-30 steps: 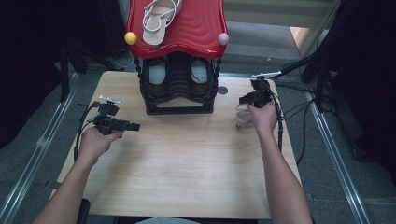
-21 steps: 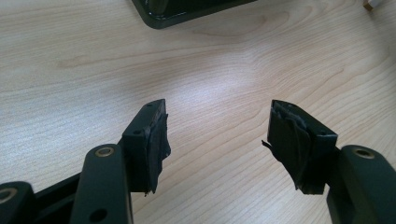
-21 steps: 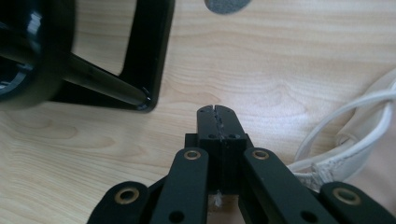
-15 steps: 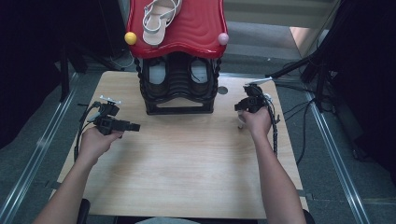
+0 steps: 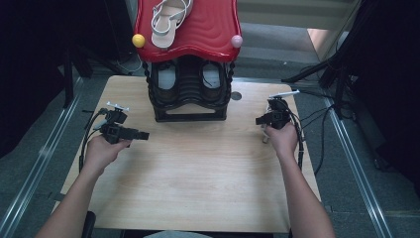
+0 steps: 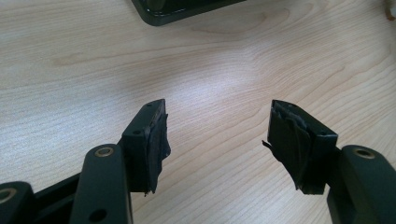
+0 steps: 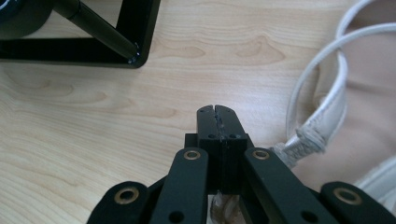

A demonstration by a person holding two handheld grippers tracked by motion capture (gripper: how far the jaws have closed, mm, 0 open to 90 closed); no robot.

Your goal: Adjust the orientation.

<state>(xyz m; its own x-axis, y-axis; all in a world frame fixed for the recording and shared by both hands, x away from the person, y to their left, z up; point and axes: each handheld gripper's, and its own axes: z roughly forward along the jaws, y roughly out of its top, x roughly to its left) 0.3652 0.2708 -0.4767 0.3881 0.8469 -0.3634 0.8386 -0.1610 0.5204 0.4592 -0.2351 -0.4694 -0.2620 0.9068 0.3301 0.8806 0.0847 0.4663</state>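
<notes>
A black shoe rack (image 5: pixel 188 94) with a red wavy top (image 5: pixel 203 29) stands at the table's far middle. On that top lies a white strappy sandal (image 5: pixel 168 20). Left of the rack, my left gripper (image 5: pixel 144 135) points right, open and holding nothing (image 6: pixel 217 126). Right of the rack, my right gripper (image 5: pixel 258 120) points left toward it, jaws shut together (image 7: pixel 217 112). A second white-strapped sandal (image 7: pixel 322 107) with a beige sole lies right beside those jaws; a small bit of it (image 5: pixel 266 140) peeks from under the hand.
Two shoes (image 5: pixel 166 79) (image 5: pixel 213 77) sit inside the rack. A yellow ball (image 5: pixel 138 40) and a pink ball (image 5: pixel 236 41) cap the front corners of its top. The rack's base corner (image 7: pixel 135 56) lies ahead of the right gripper. Cables trail off the table's right edge (image 5: pixel 312 148).
My right hand has drifted toward the near side and turned its gripper leftward, covering most of the white sandal that showed beside it. The left gripper has stayed put.
</notes>
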